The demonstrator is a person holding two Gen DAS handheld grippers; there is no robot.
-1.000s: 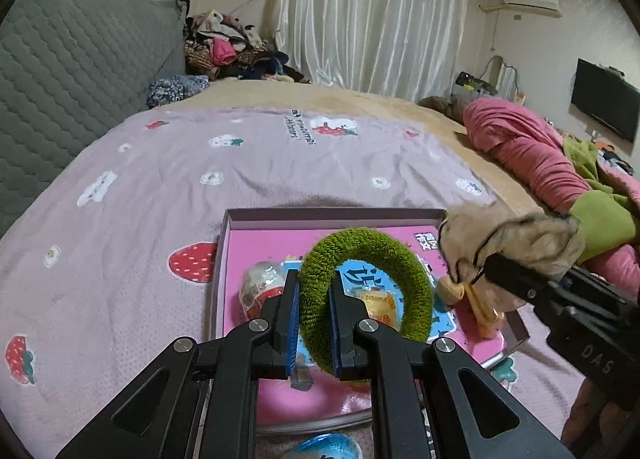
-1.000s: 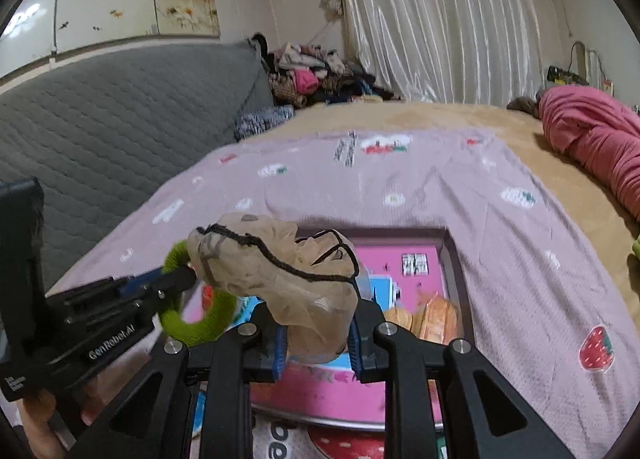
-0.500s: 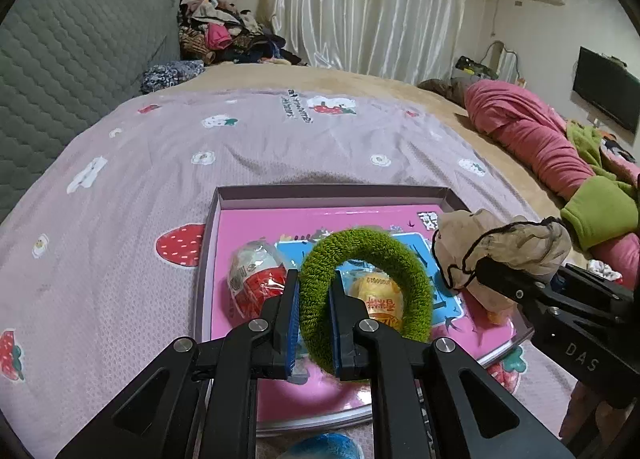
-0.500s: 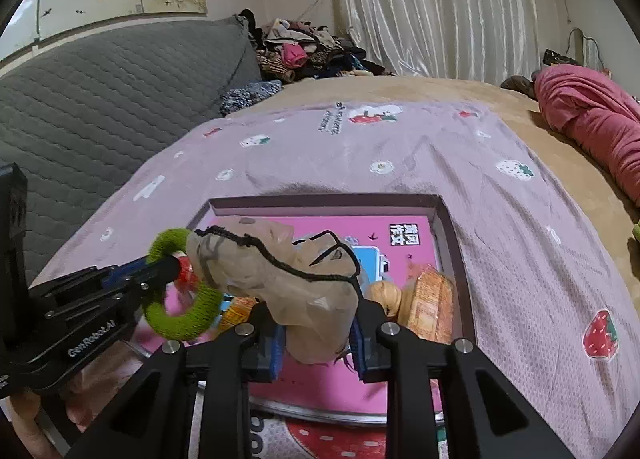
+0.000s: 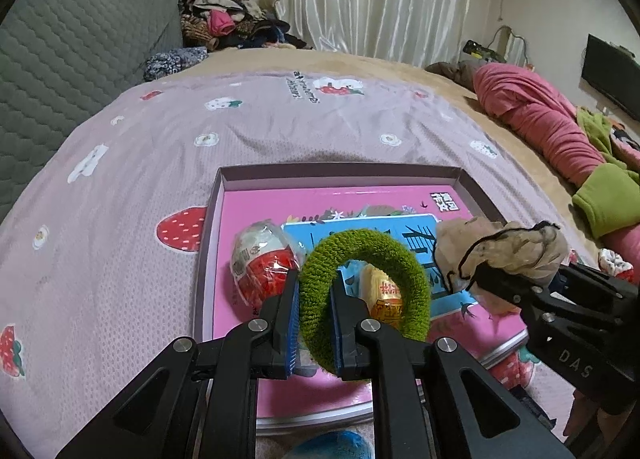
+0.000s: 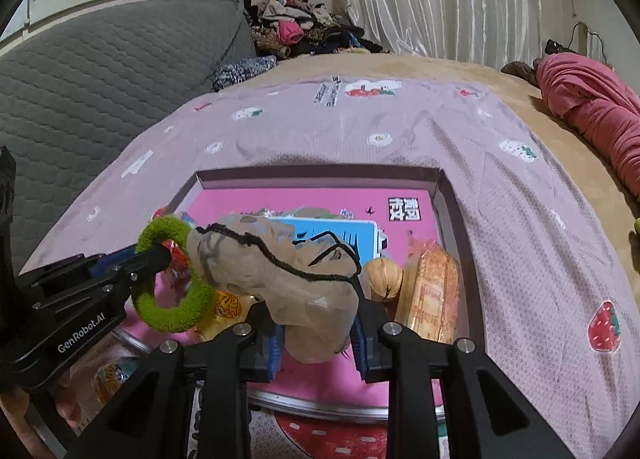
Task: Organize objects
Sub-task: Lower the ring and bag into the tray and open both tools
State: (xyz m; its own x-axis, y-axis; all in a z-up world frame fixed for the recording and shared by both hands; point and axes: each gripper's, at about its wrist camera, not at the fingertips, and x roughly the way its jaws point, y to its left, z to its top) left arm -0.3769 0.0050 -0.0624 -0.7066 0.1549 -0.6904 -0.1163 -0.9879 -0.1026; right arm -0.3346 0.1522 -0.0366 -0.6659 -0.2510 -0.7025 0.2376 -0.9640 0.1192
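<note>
Left wrist view: the left gripper [image 5: 314, 311] is pinching the near side of a green fuzzy ring [image 5: 364, 283], its blue-padded fingers [image 5: 291, 317] pressing the ring's band from both sides and holding it upright above the tray [image 5: 340, 176]. The tray is lying on a lilac strawberry-print blanket [image 5: 120, 187] spread over the bed. Inside the tray, a red-and-white wrapped egg [image 5: 262, 265] is sitting on the pink printed liner just left of the ring, and a yellow snack packet [image 5: 382, 291] is showing through the ring's opening. At right, the right gripper [image 5: 484, 273] is gripping a crumpled beige cloth with black cord [image 5: 504, 249] over the tray's right portion. A blue item [image 5: 332, 447] is lying just below the tray's near edge; what it is cannot be determined.

Right wrist view: the right gripper [image 6: 318, 339] is clamping the beige cloth [image 6: 280, 271] between its fingers, the bundle bulging above them. The left gripper [image 6: 158, 255] is entering from the left, carrying the green ring [image 6: 172, 279] close beside the cloth; whether they touch cannot be determined. A round tan item [image 6: 385, 275] and an orange wrapped packet [image 6: 434, 295] are lying against the tray's [image 6: 452, 195] right wall.
</note>
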